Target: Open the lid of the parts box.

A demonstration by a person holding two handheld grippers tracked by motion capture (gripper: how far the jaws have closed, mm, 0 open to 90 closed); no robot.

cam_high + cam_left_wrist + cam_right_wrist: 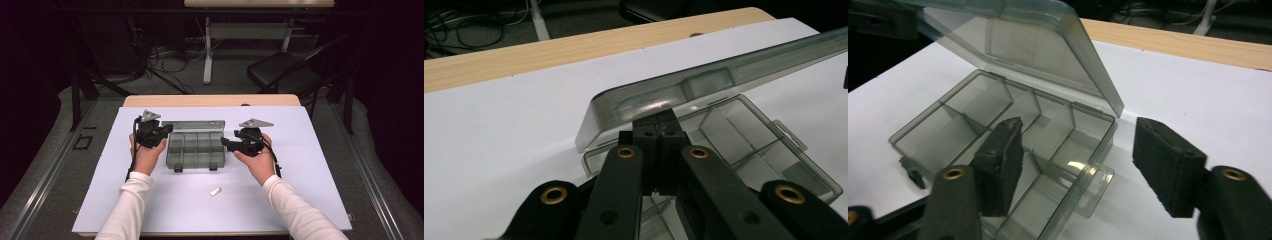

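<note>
A smoky clear compartment box (196, 150) lies mid-table on the white sheet (300, 150), its lid (192, 123) raised at the back. My left gripper (169, 131) is at the box's left end. In the left gripper view it (658, 125) is shut, its tips tucked under the lid's rim (704, 82), above the empty compartments (744, 145). My right gripper (225, 143) is at the box's right end. There it (1080, 150) stands open, one pad (1000, 162) over the compartments (973, 125), the other pad (1165, 162) outside the wall, with the hang tab (1095, 187) between them.
A small white piece (215, 191) lies on the sheet in front of the box. The wooden table edge (210, 100) runs behind the sheet. Beyond it are a black chair (285, 70), a desk leg (207, 50) and floor cables (165, 55).
</note>
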